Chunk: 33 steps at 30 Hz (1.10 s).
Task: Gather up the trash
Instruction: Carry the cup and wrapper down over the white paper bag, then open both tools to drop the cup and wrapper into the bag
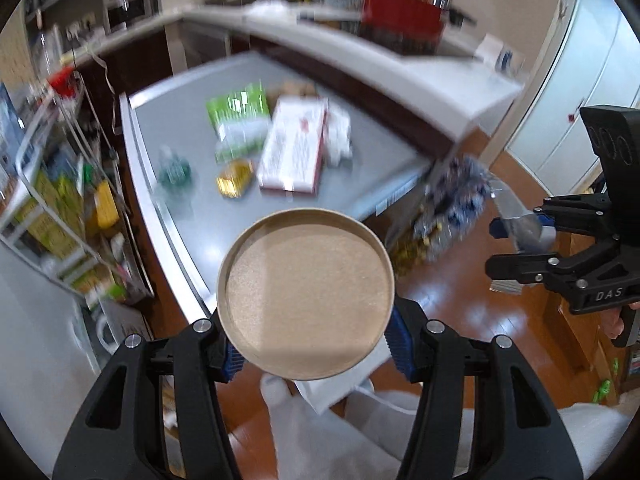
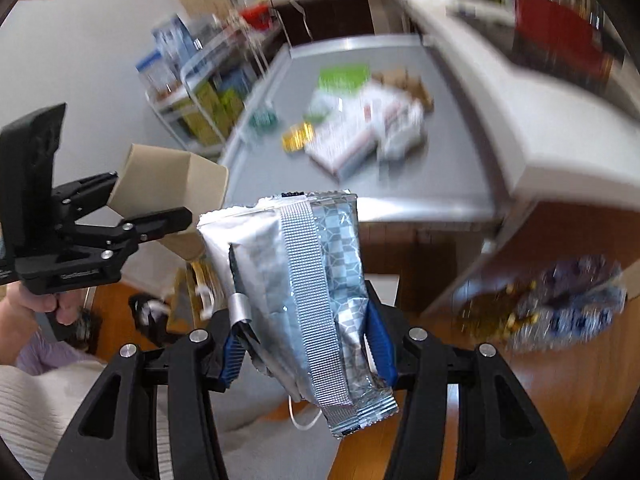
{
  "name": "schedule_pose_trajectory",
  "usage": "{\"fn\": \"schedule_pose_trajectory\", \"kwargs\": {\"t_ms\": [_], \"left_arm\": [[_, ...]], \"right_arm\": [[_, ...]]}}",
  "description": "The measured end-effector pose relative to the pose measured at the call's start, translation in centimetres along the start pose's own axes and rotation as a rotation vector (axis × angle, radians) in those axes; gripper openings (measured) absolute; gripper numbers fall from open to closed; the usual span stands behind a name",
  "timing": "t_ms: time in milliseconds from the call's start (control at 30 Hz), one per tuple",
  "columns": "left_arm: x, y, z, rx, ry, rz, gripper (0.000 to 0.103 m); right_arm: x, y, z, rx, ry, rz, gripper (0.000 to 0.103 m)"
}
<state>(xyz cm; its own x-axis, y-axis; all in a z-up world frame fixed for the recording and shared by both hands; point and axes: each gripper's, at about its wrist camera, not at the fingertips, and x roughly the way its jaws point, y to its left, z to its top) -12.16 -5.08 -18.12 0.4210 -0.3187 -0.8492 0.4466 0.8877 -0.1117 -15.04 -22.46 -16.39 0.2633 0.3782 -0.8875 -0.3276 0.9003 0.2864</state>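
Observation:
My left gripper (image 1: 316,340) is shut on a brown paper cup (image 1: 306,294), its base facing the camera; the cup also shows in the right wrist view (image 2: 168,196). My right gripper (image 2: 306,344) is shut on a silver foil snack bag (image 2: 304,288), held off the table over the floor; the bag also shows in the left wrist view (image 1: 520,220). More trash lies on the grey table (image 1: 208,232): a white and red box (image 1: 294,152), a green and white packet (image 1: 238,120), a gold wrapper (image 1: 234,180) and a green wrapper (image 1: 174,170).
A white counter (image 1: 420,76) with a red rack (image 1: 404,12) runs behind the table. A wire shelf cart (image 1: 60,208) with packages stands left. A patterned bag of trash (image 1: 448,212) hangs at the table's right end above the wooden floor (image 1: 480,320).

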Motion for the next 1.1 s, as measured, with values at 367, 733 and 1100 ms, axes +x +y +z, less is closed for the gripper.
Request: {"fn": "schedule_pose_trajectory", "kwargs": {"t_ms": [367,733,1100], "left_arm": [[9.5,-0.1,-5.2,-0.037,0.203,0.0,0.057],[15.3,0.4,-7.1,-0.069,0.319,0.027,0.057],[18.3,0.6,-7.3,-0.045,0.368,0.013,0.057]], "right_arm": [[10.7,-2.7,-2.3,0.098,0.218,0.041,0.051],[17.1,-4.4,-3.0,0.146,0.348,0.021,0.051],[20.8,-5.7,-3.1,0.221,0.413,0.042,0.051]]}}
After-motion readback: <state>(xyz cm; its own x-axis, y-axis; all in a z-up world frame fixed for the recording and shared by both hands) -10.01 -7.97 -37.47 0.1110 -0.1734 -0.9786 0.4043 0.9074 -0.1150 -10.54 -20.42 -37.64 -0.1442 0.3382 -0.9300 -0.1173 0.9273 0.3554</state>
